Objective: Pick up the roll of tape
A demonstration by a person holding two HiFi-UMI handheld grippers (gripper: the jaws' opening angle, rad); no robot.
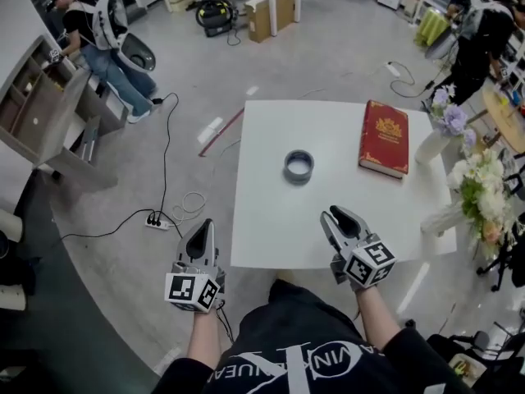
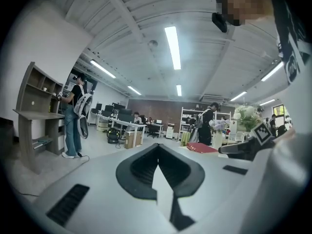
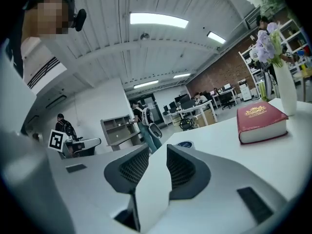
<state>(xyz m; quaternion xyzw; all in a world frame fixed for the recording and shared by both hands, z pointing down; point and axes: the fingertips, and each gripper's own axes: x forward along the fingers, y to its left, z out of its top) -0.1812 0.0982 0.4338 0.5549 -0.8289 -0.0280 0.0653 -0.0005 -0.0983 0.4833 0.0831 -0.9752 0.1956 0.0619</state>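
The roll of tape (image 1: 299, 167) is a grey-blue ring lying flat near the middle of the white table (image 1: 271, 228). In the right gripper view it shows as a small blue-topped disc (image 3: 185, 144) just past the jaws. My right gripper (image 1: 335, 216) (image 3: 157, 147) hovers over the table's near edge, short of the tape, open with nothing between its jaws. My left gripper (image 1: 206, 225) (image 2: 157, 146) hangs over the floor off the table's left edge, its jaws meeting at the tips and holding nothing. The tape is not seen in the left gripper view.
A red book (image 1: 384, 136) (image 3: 261, 122) lies at the table's far right. Vases of flowers (image 1: 480, 187) stand beside the table's right edge. A power strip with cables (image 1: 156, 220) lies on the floor at the left. A person (image 1: 90, 31) stands by a wooden shelf (image 1: 41, 113).
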